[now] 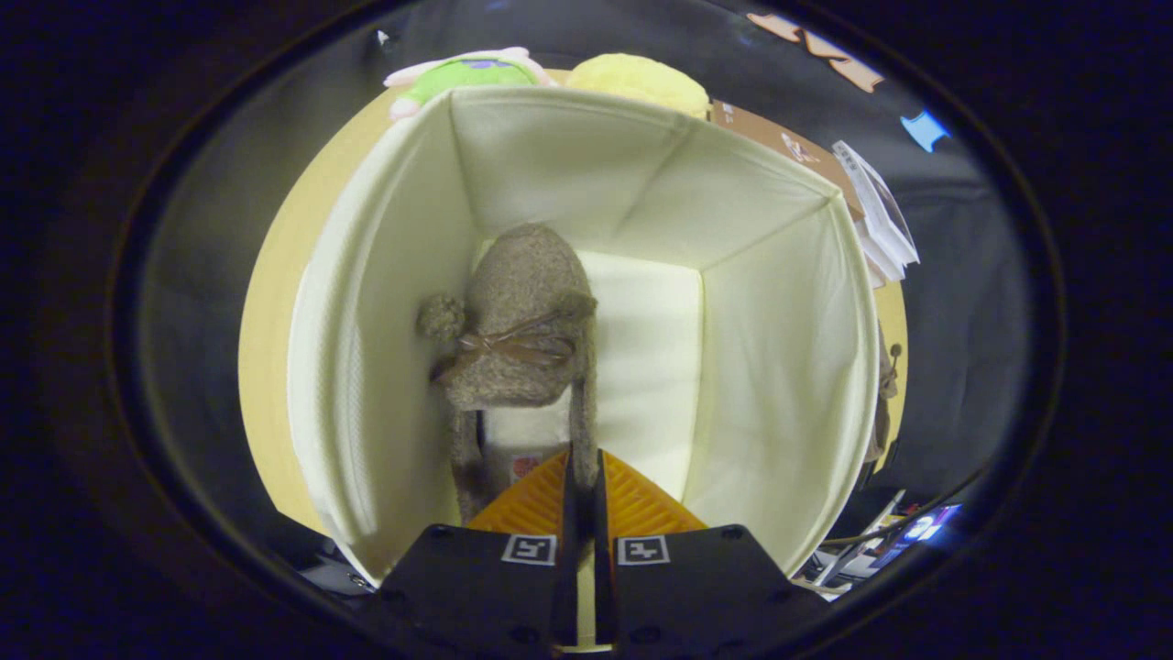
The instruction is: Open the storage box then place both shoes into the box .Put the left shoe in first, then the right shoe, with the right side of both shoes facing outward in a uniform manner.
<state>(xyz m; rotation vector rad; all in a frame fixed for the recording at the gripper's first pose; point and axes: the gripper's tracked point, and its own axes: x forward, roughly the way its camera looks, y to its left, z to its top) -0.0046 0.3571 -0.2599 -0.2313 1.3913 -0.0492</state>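
Gripper view: I'm looking down into the storage box (788, 367), which sits open on a tan wooden table (270, 302). Black booth cloth (962, 275) hangs behind and to the right.

Around the box: a green and pink plush toy (463, 73) and a yellow plush (640, 81) lie beyond its far rim. A brown cardboard box (779, 142) and a stack of white papers (880, 215) sit far right. Cables and a lit device (921, 527) lie near right, off the table edge.

The box is cream fabric with soft, slightly bowed walls, folded corner seams, and a flat pale floor.

My gripper (582, 477) is nearly closed, fingers pinched on the heel rim of the shoe (527, 316). The shoe hangs inside the box, close to the left wall, toe pointing down toward the floor. It is a fuzzy grey-brown slipper with a brown bow across the top and a pom-pom on its left side. Can't tell whether the toe touches the floor.
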